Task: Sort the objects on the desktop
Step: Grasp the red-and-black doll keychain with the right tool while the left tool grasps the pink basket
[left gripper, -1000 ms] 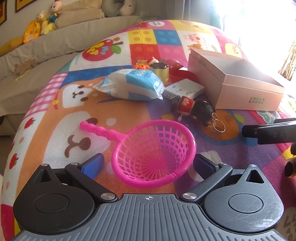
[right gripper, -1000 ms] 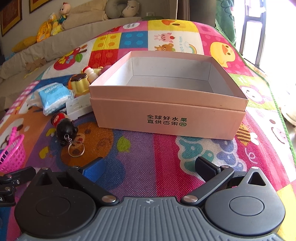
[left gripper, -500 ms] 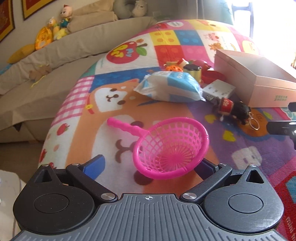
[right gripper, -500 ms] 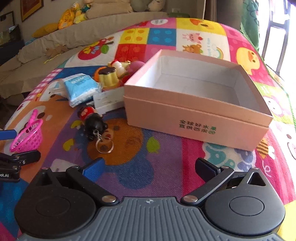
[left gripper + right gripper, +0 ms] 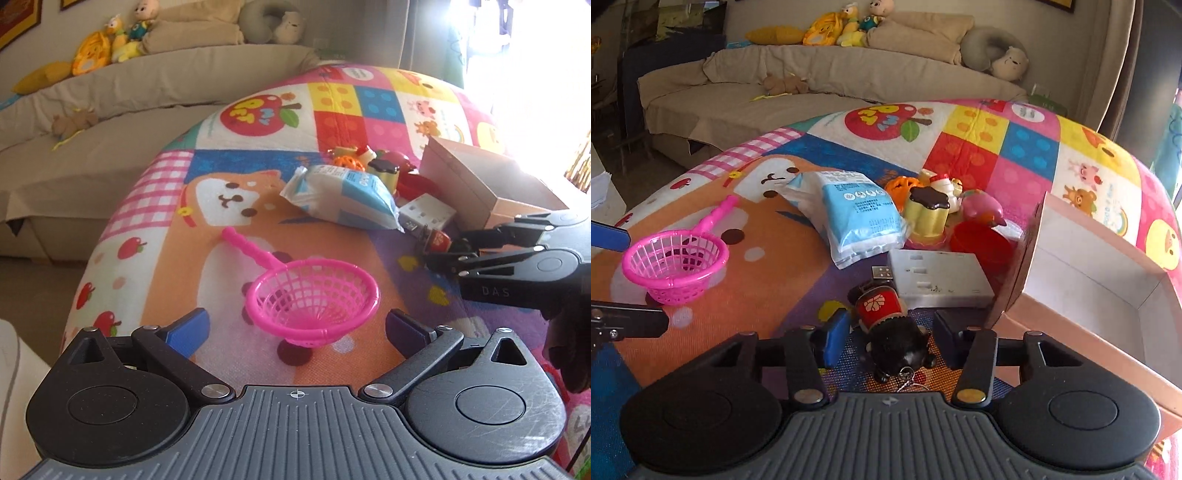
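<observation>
The right gripper (image 5: 888, 338) is closing around the doll keychain (image 5: 892, 328) (pads not yet pressing), readying a lift; the left gripper (image 5: 297, 326) is waiting wide behind the pink basket (image 5: 314, 301).

A beige sofa (image 5: 798, 92) runs along the far wall, draped in a loose cover. Yellow and orange plush toys (image 5: 831, 27) sit on its backrest. A grey neck pillow (image 5: 988, 51) with a small cream plush rests further right. A small brown soft toy (image 5: 785, 85) lies on the seat.
</observation>
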